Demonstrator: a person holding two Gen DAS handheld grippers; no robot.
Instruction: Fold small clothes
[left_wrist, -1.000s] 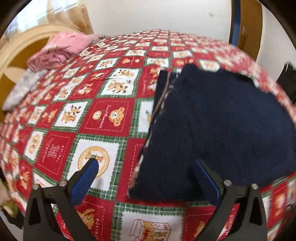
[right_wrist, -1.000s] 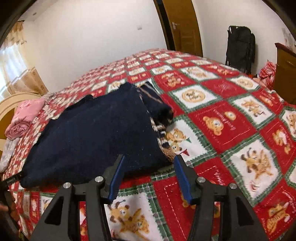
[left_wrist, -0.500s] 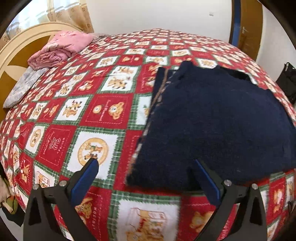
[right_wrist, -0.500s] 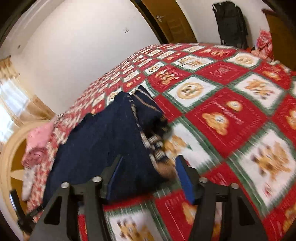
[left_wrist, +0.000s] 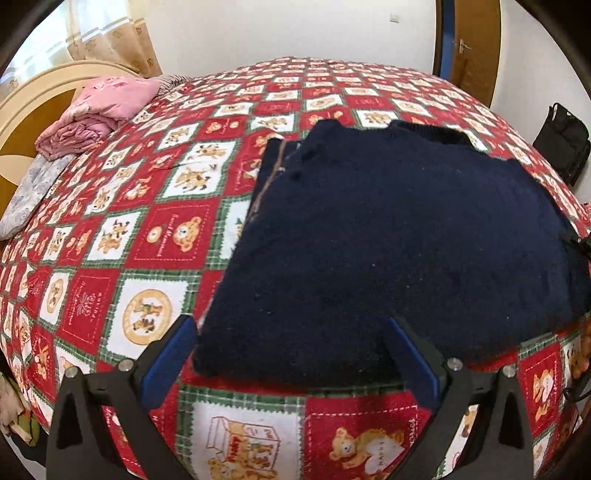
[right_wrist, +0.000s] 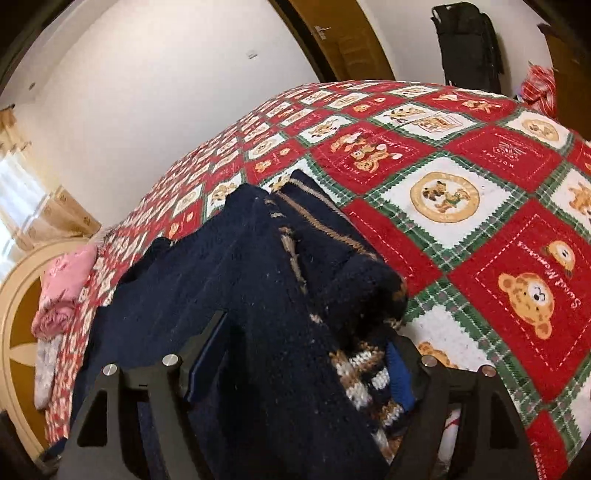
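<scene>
One navy sweater (left_wrist: 388, 229) on one teddy-print bedspread (left_wrist: 155, 236); left gripper (left_wrist: 291, 354) spread wide, empty; right gripper (right_wrist: 303, 354), just widened, straddling sweater edge unclamped.

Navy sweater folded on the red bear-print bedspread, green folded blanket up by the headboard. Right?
Not quite: the folded blanket by the headboard is pink, not green, as the left wrist view shows. The navy sweater does lie folded on the red bear-print bedspread.

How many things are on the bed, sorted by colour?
Navy blue: 1, the sweater
Pink: 1, the folded pile
Grey: 1, the cloth under the pink pile
Total: 3, on the red bear quilt
</scene>
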